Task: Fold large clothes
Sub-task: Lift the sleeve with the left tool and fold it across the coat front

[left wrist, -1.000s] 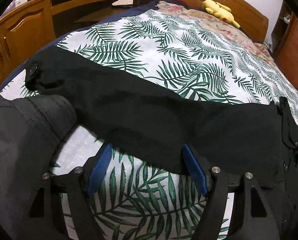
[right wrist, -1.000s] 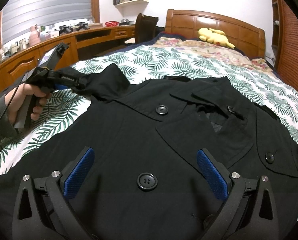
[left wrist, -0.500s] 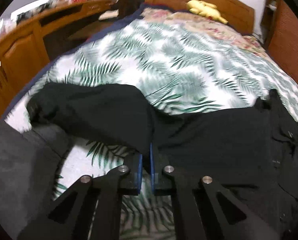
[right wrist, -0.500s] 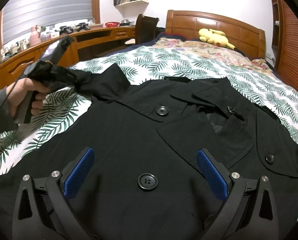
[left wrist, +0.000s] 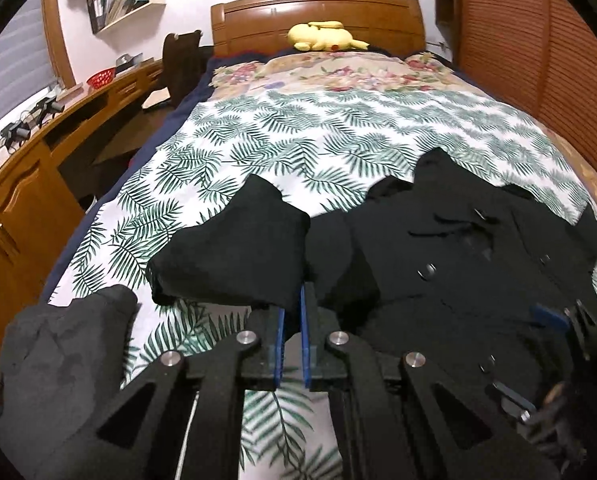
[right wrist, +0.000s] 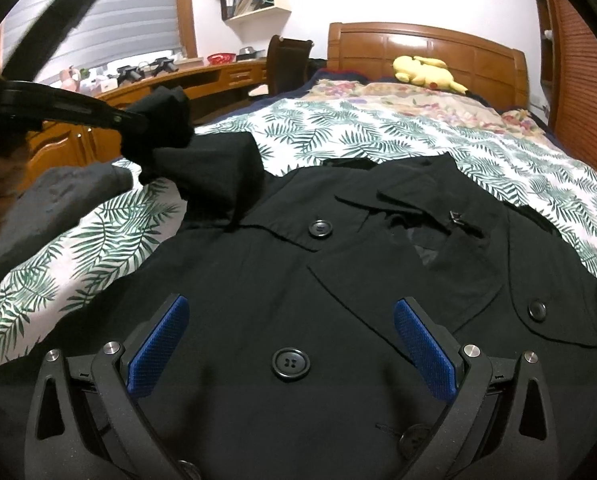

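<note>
**Black coat, sleeve lifted for first fold**

Left wrist view: left gripper [left wrist: 292, 320], blue pads pressed together, pinching the coat's sleeve [left wrist: 234, 256] partway along; cloth drapes over the fingertips, cuff end hanging left. Held clear of the palm-print bedspread [left wrist: 298, 140], probably so the sleeve can swing across the body. The black coat [left wrist: 478, 264] lies flat to the right. A grey sleeve [left wrist: 58, 360] of the person sits lower left.

Right wrist view: right gripper [right wrist: 288, 344], jaws spread, nothing between them, poised over the coat front [right wrist: 298, 288], likely to steady it. Coat: matte black, double-breasted, large buttons [right wrist: 290, 364], collar toward the headboard [right wrist: 426, 52]. Left gripper visible upper left, sleeve bunched at its tip.
</note>
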Motion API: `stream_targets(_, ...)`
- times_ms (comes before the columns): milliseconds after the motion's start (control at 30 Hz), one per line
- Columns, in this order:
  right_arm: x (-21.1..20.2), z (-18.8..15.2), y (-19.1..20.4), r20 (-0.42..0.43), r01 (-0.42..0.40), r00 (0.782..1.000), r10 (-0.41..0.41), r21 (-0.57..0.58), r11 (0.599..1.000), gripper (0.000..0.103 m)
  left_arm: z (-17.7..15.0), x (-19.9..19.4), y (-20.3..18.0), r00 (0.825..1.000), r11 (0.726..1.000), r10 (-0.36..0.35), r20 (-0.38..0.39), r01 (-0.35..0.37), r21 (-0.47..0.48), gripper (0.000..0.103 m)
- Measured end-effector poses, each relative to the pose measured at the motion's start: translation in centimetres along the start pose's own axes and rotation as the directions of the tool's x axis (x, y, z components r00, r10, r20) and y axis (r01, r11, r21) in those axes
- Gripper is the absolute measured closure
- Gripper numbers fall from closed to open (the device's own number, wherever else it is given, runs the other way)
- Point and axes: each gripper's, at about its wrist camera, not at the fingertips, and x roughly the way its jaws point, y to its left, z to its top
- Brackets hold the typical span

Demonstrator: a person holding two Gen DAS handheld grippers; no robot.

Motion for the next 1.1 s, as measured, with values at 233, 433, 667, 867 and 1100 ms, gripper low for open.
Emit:
stream_targets(233,0.0,-0.1,0.2,-0.002,0.001,1.0,-0.001,-0.007,1.0,0.0,-2.3,-1.9,-0.2,0.997,0.998,-0.07,-0.015,0.07,-0.001,0.096)
stream_targets(433,0.1,-0.2,0.4,-0.009,0.002,1.0,-0.002,-0.016,1.0,0.0,-4.6,-3.5,0.5,0.995,0.995,-0.102,-0.018,0.101,-0.02,0.091)
stream_targets(667,0.2,-0.2,0.4,-0.012,0.002,1.0,-0.002,-0.019,1.0,0.0,-7.0,-4.7,1.9,0.994,0.993,-0.11,-0.009,0.109,-0.038,0.077)
stream_targets(867,0.3,-0.2,0.5,-0.013,0.005,1.0,-0.005,-0.025,1.0,0.0,-7.3,-4.5,4.5,0.998,0.995,-0.059,0.017,0.06,-0.077,0.065)
stream_targets(1100,0.4,-0.3,0.6,-0.015,0.006,1.0,-0.006,-0.028,1.0,0.0,-5.6,0.4,8.1,1.0,0.991,-0.013,-0.026,0.01,-0.131,0.057)
